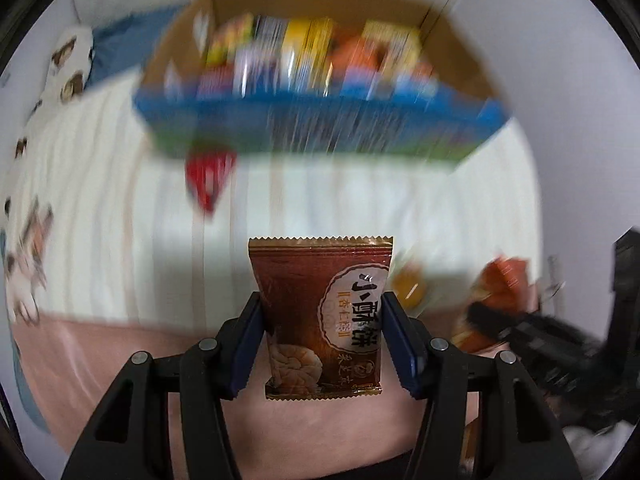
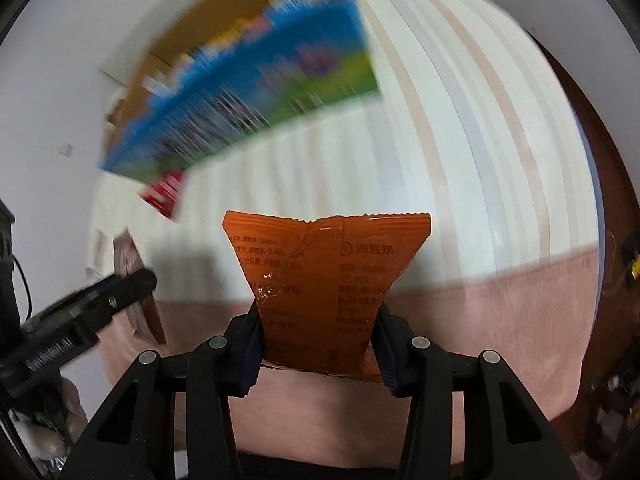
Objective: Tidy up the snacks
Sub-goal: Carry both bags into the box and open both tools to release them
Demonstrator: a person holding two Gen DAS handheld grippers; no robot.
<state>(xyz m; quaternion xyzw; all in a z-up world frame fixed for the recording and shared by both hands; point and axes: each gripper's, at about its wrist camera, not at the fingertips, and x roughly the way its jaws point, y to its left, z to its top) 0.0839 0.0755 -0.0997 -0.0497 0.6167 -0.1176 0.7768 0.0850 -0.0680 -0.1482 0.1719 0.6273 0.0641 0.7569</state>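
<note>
Firmly between each hand-held gripper's pads: left hand-held gripper (image 1: 320,320) brown packet (image 1: 320,316), right hand-held gripper (image 2: 320,320) orange packet (image 2: 326,284).

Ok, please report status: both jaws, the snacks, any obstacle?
Left gripper shut on brown glossy biscuit packet. Right gripper shut on orange foil packet. Open cardboard box ahead, nothing between.

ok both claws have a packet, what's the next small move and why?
Probably carry both forward over the cardboard box and release. The left claw grips the brown pastry packet, the right claw the orange packet, and the box ahead already holds other snacks.
</note>
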